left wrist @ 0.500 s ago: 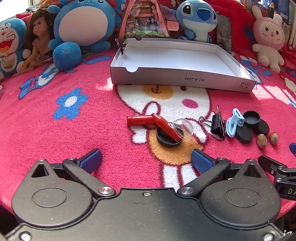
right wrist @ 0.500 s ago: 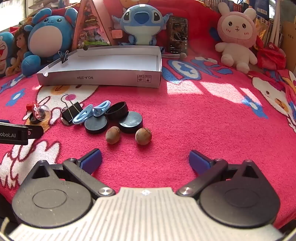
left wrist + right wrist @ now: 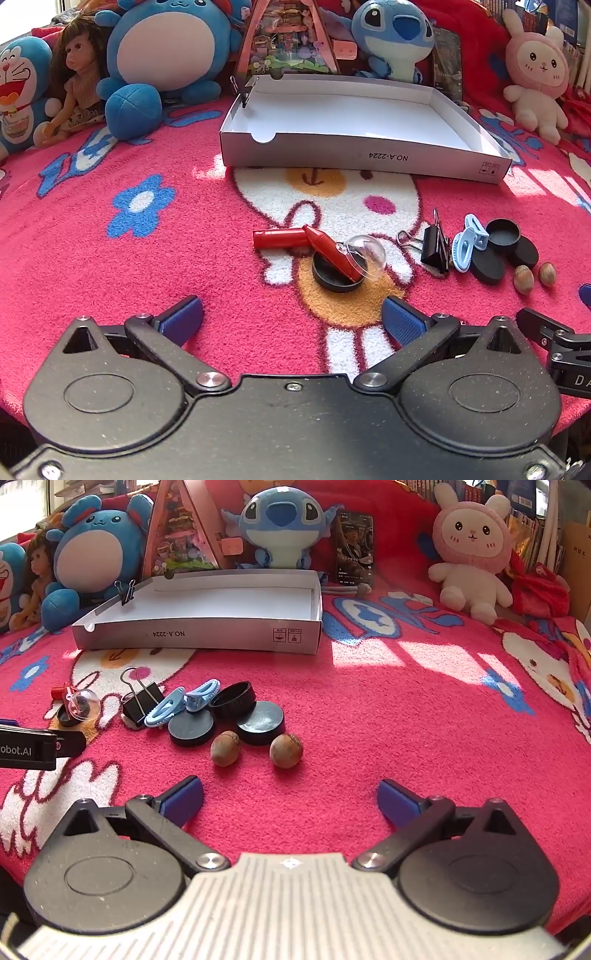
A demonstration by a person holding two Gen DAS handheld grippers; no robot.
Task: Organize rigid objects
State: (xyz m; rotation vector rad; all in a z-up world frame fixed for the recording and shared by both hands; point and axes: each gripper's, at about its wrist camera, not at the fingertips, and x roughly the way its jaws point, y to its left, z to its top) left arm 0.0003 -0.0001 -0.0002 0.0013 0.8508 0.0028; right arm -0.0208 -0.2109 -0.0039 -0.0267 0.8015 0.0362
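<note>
White box [image 3: 364, 157] lies empty at far side of pink blanket [image 3: 110, 266]; one binder clip [image 3: 242, 90] is clipped on its left rim. Small items are scattered nearer than box: red whistle [image 3: 295, 238], black cap [image 3: 334, 275], clear dome [image 3: 365, 254], black binder clip [image 3: 142, 701], blue clips [image 3: 181, 701], black lids [image 3: 236, 712], two nuts [image 3: 255, 751]. Left gripper [image 3: 291, 319] and right gripper [image 3: 290, 799] are held fully spread, nothing grasped. Nearest nut is best approached first, jaws centred, squeezed gently against rolling.
</note>
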